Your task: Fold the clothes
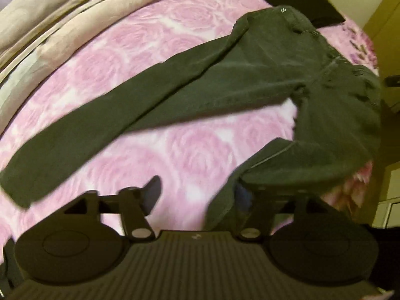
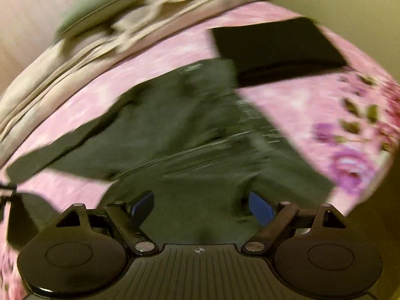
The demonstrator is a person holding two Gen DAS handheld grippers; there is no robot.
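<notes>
Dark pants (image 1: 225, 82) sprawl mid-frame on the pink bedspread (image 1: 190, 155), soft and floppy. Both grippers, left (image 1: 197, 195) and right (image 2: 201, 207), gape apart; blurry, but I'd grab the waistband.

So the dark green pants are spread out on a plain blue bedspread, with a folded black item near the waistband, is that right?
Not quite: the bedspread is pink with a rose pattern, not plain blue, as the left wrist view shows. The dark green pants do lie spread on it, with the folded black item near the waistband.
</notes>
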